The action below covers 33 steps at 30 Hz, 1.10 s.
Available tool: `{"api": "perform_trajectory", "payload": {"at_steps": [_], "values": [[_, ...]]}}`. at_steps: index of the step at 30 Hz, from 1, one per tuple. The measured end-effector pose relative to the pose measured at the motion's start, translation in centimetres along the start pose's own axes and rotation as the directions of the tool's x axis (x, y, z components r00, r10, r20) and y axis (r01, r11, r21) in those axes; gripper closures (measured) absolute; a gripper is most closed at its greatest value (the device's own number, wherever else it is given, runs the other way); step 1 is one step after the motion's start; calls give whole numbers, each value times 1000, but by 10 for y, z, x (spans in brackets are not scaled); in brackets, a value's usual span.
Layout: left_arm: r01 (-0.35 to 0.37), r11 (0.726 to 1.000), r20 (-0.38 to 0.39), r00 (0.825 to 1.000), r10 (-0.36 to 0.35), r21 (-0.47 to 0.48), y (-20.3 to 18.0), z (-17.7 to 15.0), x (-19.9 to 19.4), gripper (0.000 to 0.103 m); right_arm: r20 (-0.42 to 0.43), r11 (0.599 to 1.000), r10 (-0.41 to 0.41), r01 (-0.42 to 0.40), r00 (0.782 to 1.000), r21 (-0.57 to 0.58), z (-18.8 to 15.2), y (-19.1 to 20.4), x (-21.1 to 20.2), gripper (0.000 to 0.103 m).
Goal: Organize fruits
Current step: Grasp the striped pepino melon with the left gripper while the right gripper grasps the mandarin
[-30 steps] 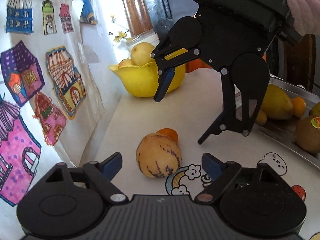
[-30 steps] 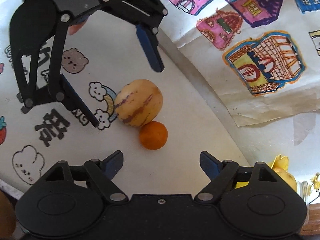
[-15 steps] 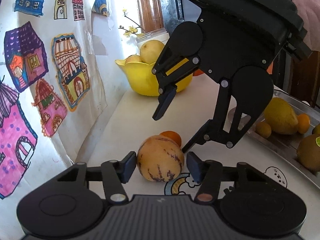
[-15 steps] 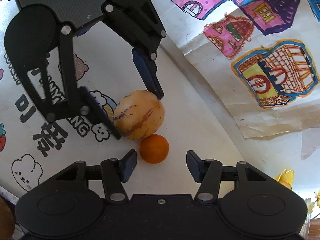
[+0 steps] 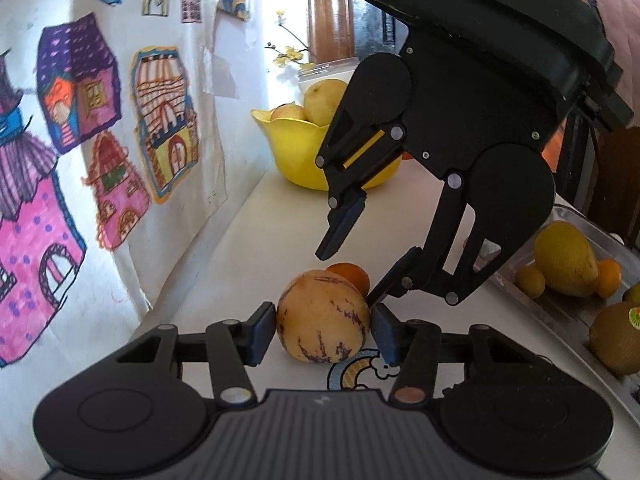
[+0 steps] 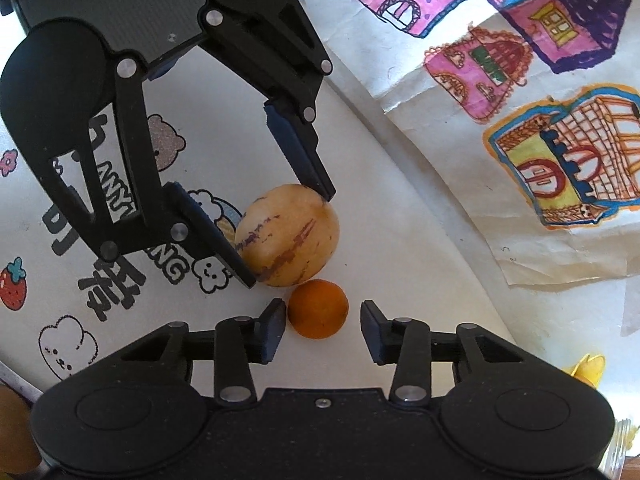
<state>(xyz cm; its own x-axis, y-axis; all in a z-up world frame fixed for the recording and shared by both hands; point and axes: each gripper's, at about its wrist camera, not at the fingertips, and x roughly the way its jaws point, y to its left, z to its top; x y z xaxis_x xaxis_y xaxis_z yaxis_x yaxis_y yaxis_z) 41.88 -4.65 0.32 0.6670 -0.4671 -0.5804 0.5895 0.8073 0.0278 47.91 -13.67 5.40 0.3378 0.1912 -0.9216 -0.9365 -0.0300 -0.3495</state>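
A yellow melon with purple streaks (image 5: pixel 322 316) lies on the white printed table cover, with a small orange (image 5: pixel 350 274) touching its far side. My left gripper (image 5: pixel 322 332) is shut on the melon, one blue pad pressing on each flank. In the right wrist view the left gripper (image 6: pixel 288 238) straddles the melon (image 6: pixel 288 236) from above. My right gripper (image 6: pixel 324 330) points steeply down, and its jaws are closing around the orange (image 6: pixel 318 308). The left pad is almost on the orange and a gap shows at the right pad. From the left wrist view the right gripper (image 5: pixel 350 276) hangs over the orange.
A yellow bowl (image 5: pixel 296 152) holding yellow fruit stands at the back by the wall. A metal tray (image 5: pixel 560 216) at the right holds a large yellow fruit, small oranges and a kiwi. Children's drawings (image 5: pixel 160 120) hang on the wall to the left. A pink sleeve (image 5: pixel 616 20) is at the top right.
Both pairs of jaws have narrowed from wide open. The left pads have come onto the melon's sides. The right fingers have drawn in around the orange.
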Motion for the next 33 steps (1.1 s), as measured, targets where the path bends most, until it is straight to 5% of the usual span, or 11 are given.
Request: {"api": "perform_trajectory", "payload": {"at_steps": [16,33], "values": [[-48,998,-39,998,47,-42,-3,0,-11,47,10,994,35,-36,999,106,-3,-8,-5,68],[-90,989,-25,996,87,-118,-15,5,-27,47,123,957,-149,111,981,269,-32,21,-11,69]]}}
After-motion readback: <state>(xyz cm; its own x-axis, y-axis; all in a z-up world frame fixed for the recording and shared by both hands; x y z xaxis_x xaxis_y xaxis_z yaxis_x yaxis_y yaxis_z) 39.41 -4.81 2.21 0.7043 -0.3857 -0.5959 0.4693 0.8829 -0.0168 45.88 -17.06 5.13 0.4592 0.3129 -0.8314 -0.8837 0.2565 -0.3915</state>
